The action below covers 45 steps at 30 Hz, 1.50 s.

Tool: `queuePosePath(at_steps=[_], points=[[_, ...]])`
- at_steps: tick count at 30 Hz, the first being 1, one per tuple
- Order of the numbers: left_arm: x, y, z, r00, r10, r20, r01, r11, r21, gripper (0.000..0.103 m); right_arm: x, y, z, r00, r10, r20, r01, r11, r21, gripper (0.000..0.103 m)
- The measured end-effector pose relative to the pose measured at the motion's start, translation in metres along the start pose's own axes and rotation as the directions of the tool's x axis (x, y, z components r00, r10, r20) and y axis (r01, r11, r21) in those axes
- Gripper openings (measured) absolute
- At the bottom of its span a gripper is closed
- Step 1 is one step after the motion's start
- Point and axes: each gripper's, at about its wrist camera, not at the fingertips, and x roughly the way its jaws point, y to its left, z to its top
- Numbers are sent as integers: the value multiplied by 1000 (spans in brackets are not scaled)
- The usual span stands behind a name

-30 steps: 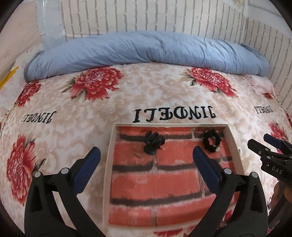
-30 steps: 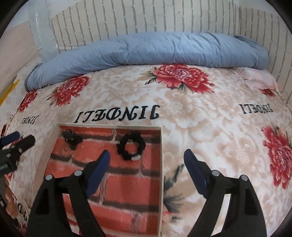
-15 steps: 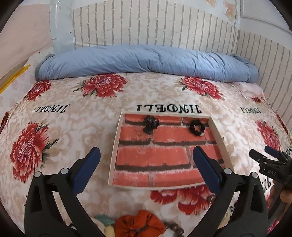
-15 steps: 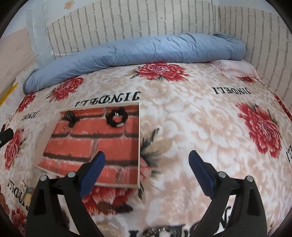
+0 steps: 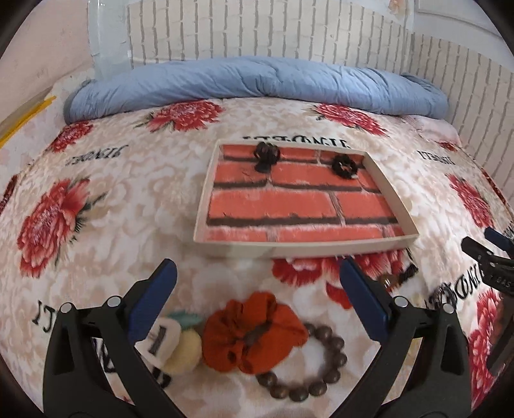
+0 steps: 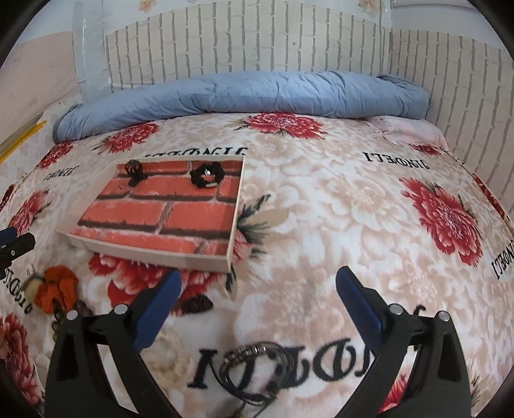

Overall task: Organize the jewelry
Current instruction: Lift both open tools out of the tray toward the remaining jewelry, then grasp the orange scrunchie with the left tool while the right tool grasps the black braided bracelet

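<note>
Two claws hang over a bed covered by a flowered blanket (image 5: 106, 167), both with jaws spread wide and nothing between them. The left claw (image 5: 257, 299) sits in the lower part of the left wrist view, above an orange scrunchie (image 5: 253, 334), a brown bead bracelet (image 5: 308, 369) curling around the scrunchie's right side, and a pale pompom (image 5: 184, 350) just to its left. The right claw (image 6: 257, 302) has just been opening; in the right wrist view, low in the frame between its blue pads, lies a tangle of dark thin bangles (image 6: 253, 369) on the blanket's black lettering.

A shallow tray (image 5: 302, 249) lined with red brick pattern lies at the centre of the left wrist view and in the left half of the right wrist view. Along its far edge rest a black hair clip (image 5: 266, 156) on the left and a black scrunchie (image 5: 344, 165) on the right, well apart. A rolled blue duvet (image 5: 257, 83) lies across the top of the frame against a pale brick-patterned wall (image 5: 257, 29).
</note>
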Motion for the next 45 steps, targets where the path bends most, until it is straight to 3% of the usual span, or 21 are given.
queuePosePath(at_steps=[18, 31, 39, 41, 45], points=[[26, -1, -43, 996, 59, -71, -53, 995, 81, 98, 23, -27, -42, 995, -29, -92, 34, 998, 49, 95], [39, 10, -43, 992, -38, -124, 42, 999, 31, 97, 43, -40, -64, 984, -46, -171, 53, 998, 34, 93], [44, 16, -42, 987, -58, -150, 61, 998, 15, 87, 48, -44, -74, 978, -26, -205, 35, 999, 40, 77], [49, 18, -44, 984, -68, -166, 70, 998, 5, 81, 50, -46, -75, 977, -23, -211, 34, 998, 49, 76], [57, 16, -47, 983, -53, -178, 57, 998, 16, 79, 52, -45, -76, 976, -26, -215, 36, 998, 43, 76]])
